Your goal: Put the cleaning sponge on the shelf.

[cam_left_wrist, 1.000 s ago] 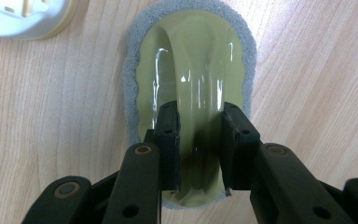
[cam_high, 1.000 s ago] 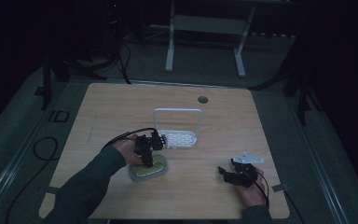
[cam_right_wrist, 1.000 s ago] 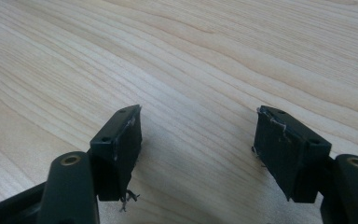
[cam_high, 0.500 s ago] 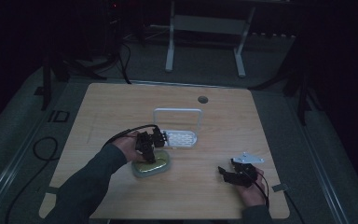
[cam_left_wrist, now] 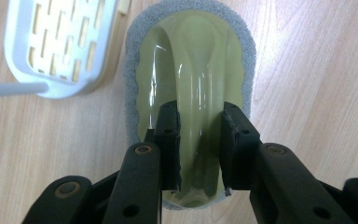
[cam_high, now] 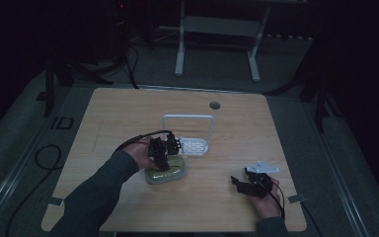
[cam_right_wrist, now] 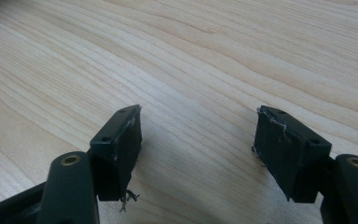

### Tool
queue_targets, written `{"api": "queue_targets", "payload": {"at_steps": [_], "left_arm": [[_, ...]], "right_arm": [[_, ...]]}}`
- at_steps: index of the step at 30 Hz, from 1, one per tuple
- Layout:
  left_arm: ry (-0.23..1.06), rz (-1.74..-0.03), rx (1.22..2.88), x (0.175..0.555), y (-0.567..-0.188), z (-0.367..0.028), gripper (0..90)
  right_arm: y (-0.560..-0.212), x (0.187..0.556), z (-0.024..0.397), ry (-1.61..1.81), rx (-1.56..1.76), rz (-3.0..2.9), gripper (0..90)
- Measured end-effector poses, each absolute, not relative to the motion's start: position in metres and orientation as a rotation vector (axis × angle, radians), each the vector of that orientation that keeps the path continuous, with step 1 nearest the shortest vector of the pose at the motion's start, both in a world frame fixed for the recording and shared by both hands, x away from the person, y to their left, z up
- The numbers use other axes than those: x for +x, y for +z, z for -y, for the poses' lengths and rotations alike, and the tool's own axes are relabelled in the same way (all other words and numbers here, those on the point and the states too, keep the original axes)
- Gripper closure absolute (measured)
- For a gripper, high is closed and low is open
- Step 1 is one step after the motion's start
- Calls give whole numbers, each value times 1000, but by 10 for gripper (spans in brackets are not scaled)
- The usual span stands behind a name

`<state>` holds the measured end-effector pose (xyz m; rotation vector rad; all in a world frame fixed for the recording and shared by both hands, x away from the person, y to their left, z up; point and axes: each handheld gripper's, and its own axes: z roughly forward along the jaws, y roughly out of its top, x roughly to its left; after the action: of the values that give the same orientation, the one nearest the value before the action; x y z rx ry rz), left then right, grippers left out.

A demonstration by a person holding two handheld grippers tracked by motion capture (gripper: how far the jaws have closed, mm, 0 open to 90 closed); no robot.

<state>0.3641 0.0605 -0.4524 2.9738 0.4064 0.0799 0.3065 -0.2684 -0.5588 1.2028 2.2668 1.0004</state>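
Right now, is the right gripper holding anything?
No. The right gripper has its fingers spread wide, with bare wooden table between them.

Glossy green plastic scrubber handle [cam_left_wrist: 200, 93], rough grey pad; matt wooden table [cam_left_wrist: 317, 70].

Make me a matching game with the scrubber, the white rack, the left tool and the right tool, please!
Things:
1. scrubber
2. white rack
3. left tool
4. right tool

States:
A. open over bare wood
B. clamped on a green handle
C. white, full of slots
D. green top, grey sponge edge

Pairs: 1-D, 2-C, 3-B, 4-A
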Motion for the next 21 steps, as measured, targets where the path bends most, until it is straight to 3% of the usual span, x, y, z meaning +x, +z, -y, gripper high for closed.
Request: {"api": "queue_targets", "payload": {"at_steps": [21], "left_arm": [[188,-265,2954,366,-445,-45,717]], "right_arm": [[-559,307,268,1000,1204,-2267,313]]}}
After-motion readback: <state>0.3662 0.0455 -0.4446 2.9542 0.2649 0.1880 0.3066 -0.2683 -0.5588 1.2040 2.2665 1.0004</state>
